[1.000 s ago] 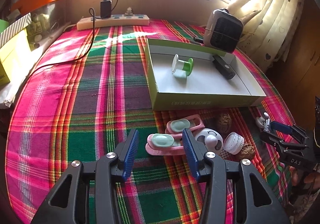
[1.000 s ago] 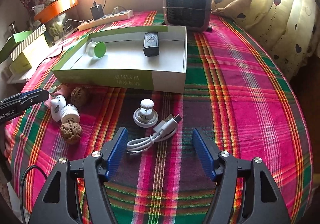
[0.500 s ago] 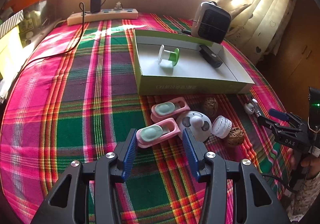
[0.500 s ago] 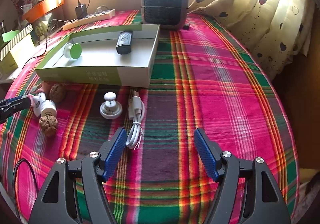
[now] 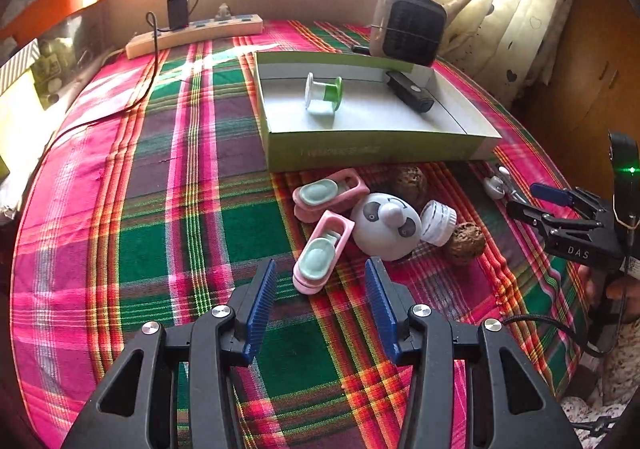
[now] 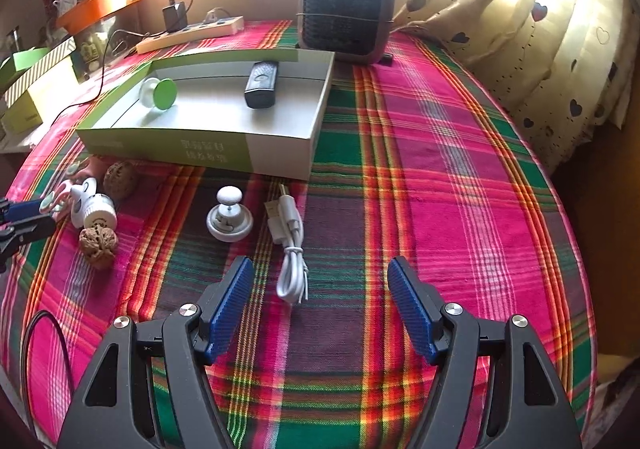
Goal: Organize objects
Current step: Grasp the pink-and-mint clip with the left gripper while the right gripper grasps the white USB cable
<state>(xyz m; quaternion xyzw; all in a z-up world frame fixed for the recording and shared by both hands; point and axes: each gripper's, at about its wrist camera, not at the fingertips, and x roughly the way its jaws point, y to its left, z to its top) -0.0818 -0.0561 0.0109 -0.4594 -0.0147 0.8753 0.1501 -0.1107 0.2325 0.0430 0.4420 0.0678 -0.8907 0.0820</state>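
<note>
Clearly the left gripper [image 5: 318,299] is lined up on the nearer pink clip [image 5: 322,251], which lies on the plaid tablecloth [image 5: 160,209] just beyond the blue pads, its near end almost between them; the jaws stand apart and hold nothing. It looks like a light, hard plastic piece with a mint pad on top, stiff enough to pinch firmly but smooth, so it may skid or twist if caught at its rounded end. Its long flat sides seem the best place to close on. A second pink clip [image 5: 328,193] lies a little farther off, touching the round white panda-faced piece [image 5: 390,227], with a ribbed white cap [image 5: 438,217] and two walnuts [image 5: 464,243] to the right. The open green box [image 5: 376,151], farther still, already holds a green spool [image 5: 324,93] and a black device [image 5: 410,92]. The right gripper [image 6: 320,303] is also spread and empty, over a soft, floppy white USB cable [image 6: 290,249], best taken at its bundled middle.
</note>
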